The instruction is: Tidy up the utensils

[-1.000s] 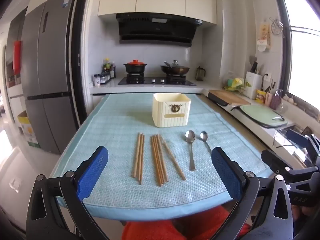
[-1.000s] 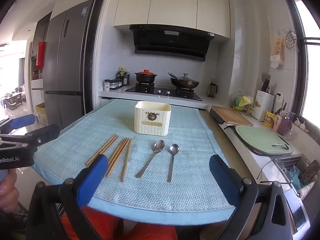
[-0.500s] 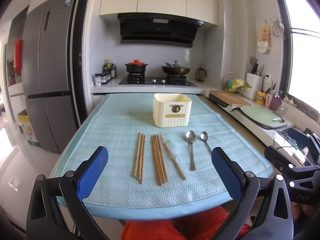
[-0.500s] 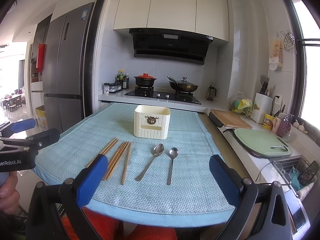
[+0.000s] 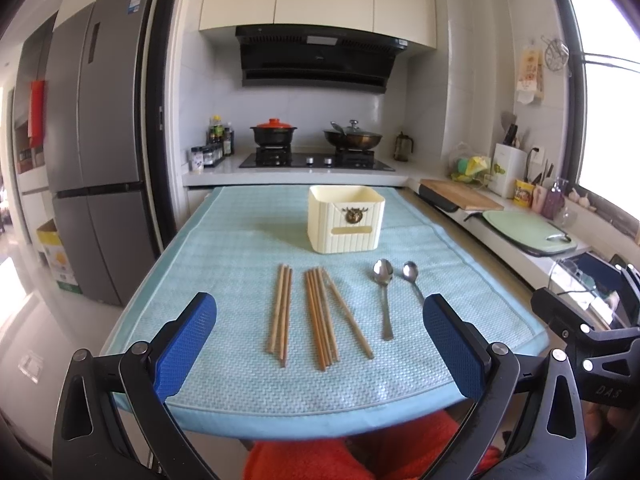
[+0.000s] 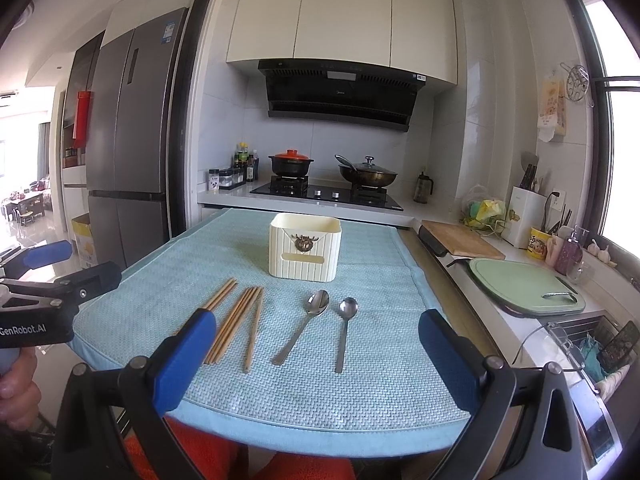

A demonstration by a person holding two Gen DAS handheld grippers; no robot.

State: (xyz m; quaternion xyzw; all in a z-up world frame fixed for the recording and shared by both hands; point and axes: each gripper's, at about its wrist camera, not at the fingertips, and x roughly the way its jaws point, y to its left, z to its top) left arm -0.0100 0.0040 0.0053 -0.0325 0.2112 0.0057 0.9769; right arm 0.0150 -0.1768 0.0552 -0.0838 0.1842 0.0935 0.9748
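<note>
Several wooden chopsticks [image 5: 316, 312] [image 6: 236, 320] lie in two bunches on a light blue mat [image 5: 240, 248] [image 6: 380, 368]. Two metal spoons lie to their right: a larger spoon [image 5: 384, 296] [image 6: 306, 322] and a smaller spoon [image 5: 412, 276] [image 6: 345, 328]. A cream utensil holder [image 5: 346, 218] [image 6: 306, 252] stands upright behind them. My left gripper [image 5: 320, 344] is open and empty, held above the table's near edge in front of the chopsticks. My right gripper [image 6: 318, 354] is open and empty, in front of the spoons.
A stove with a red-lidded pot [image 5: 274, 132] and a wok [image 5: 354, 138] stands behind the table. A fridge [image 5: 100, 140] is on the left. On the right counter are a wooden board [image 6: 460, 238], a green board [image 6: 524, 286] and a sink rack [image 6: 592, 344].
Both grippers have risen and tilted slightly, so the table sits a little lower in both views. The utensils have not moved.
</note>
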